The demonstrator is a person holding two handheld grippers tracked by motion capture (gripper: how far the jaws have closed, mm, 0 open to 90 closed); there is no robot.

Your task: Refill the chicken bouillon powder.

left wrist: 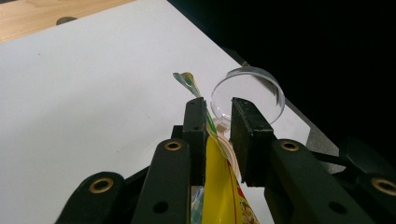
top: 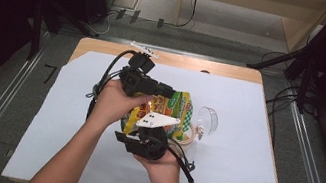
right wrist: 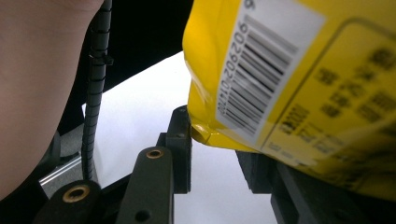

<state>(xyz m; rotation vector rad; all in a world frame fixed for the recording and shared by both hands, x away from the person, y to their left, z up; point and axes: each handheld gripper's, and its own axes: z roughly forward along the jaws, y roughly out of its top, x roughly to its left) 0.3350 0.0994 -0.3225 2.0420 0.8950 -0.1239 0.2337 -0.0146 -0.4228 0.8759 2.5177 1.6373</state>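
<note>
Snack bag (top: 175,111) between 2 raised hands, left gripper (left wrist: 218,126) jaws on its edge.

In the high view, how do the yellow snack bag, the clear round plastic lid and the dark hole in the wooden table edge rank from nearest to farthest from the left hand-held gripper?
1. Yellow snack bag: right at the left hand-held gripper, between its jaws.
2. Clear round plastic lid: on the white sheet, just right of the bag.
3. Dark hole: on the wooden table edge at the far side, about as far off as the lid; too close to call.
</note>
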